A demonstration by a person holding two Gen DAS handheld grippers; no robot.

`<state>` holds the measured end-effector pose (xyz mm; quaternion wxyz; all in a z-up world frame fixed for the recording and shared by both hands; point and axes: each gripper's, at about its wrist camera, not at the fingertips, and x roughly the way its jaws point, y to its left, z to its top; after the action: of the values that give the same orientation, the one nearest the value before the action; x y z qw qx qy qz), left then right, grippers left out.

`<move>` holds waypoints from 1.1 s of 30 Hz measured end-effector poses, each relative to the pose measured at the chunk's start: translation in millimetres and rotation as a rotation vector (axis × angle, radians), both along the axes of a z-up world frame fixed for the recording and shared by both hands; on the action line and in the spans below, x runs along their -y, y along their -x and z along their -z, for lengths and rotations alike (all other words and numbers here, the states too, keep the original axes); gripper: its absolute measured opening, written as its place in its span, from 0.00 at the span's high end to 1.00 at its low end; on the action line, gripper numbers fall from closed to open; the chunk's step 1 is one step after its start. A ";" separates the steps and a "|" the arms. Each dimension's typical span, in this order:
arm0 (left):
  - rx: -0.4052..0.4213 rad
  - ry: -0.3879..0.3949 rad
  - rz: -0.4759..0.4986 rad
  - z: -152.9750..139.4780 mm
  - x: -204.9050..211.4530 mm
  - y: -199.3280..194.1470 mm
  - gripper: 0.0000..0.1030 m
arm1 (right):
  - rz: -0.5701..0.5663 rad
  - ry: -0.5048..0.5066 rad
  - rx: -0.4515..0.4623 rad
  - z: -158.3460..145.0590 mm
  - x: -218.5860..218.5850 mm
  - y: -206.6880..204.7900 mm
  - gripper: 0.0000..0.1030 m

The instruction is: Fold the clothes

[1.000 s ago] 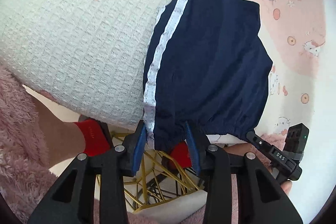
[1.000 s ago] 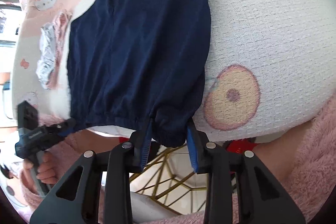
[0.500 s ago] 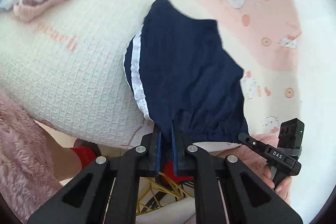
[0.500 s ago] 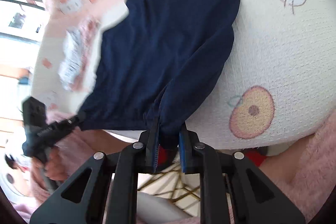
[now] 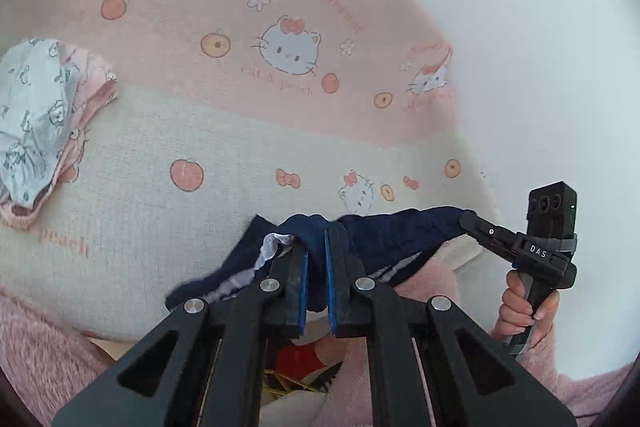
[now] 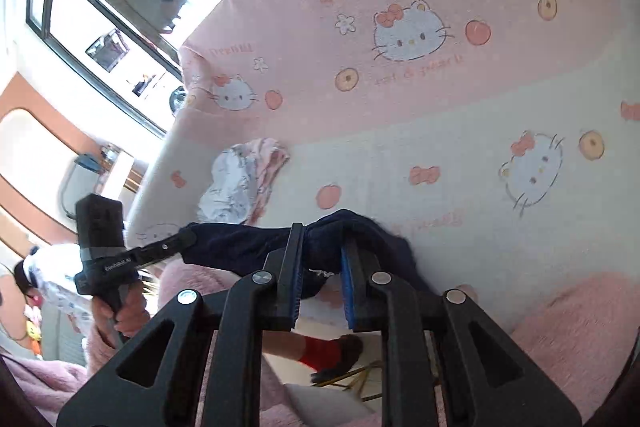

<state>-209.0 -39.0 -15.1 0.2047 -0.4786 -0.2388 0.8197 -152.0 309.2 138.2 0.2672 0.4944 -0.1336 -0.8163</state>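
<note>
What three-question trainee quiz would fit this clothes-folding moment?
1. True or false: the navy shorts lie flat on the blanket.
2. What is the left gripper clamped on? A) shorts B) blanket C) nothing
3. Which crumpled item sits on the blanket apart from the shorts?

Key: 1 false, since both the left gripper and the right gripper hold them up by the top edge. 2 A. 3 the white and pink printed garment.
</note>
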 end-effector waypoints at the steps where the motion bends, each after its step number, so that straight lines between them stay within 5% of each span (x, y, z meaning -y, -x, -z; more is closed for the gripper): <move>1: -0.007 0.020 0.002 -5.5 -3.4 14.7 0.93 | 0.008 -0.027 0.031 1.7 -3.5 16.3 0.85; 4: -0.042 0.076 0.008 -27.3 -13.4 58.4 0.93 | 0.021 -0.040 0.007 6.5 5.5 60.7 0.85; 10: -0.322 0.140 0.024 -131.9 -28.0 72.1 0.92 | 0.039 0.046 -0.246 -91.8 0.7 74.2 0.84; 12: -0.331 0.149 0.015 -133.9 -29.1 69.0 0.92 | 0.057 0.055 -0.281 -103.5 -7.5 64.9 0.84; 16: -0.203 0.166 0.008 -74.0 -25.5 64.3 0.92 | 0.082 -0.008 -0.189 -50.4 -13.7 49.2 0.82; 21: 0.154 0.158 -0.011 86.1 -21.3 78.1 0.92 | 0.111 -0.101 0.133 108.4 -4.2 51.2 0.81; 25: 0.349 0.252 -0.008 183.8 -31.4 79.9 0.92 | 0.142 -0.180 0.335 217.4 5.2 46.9 0.81; 28: 0.373 0.306 0.011 199.1 -38.2 78.5 0.92 | 0.147 -0.248 0.388 254.2 9.3 37.2 0.81; 33: 0.391 0.328 0.029 196.5 -39.0 71.9 0.93 | 0.105 -0.289 0.356 247.7 12.1 27.9 0.81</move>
<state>-281.0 0.0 -211.6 0.0858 -0.6582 -0.1308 0.7364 -180.0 297.1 -109.5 0.1232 0.6562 -0.0858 -0.7395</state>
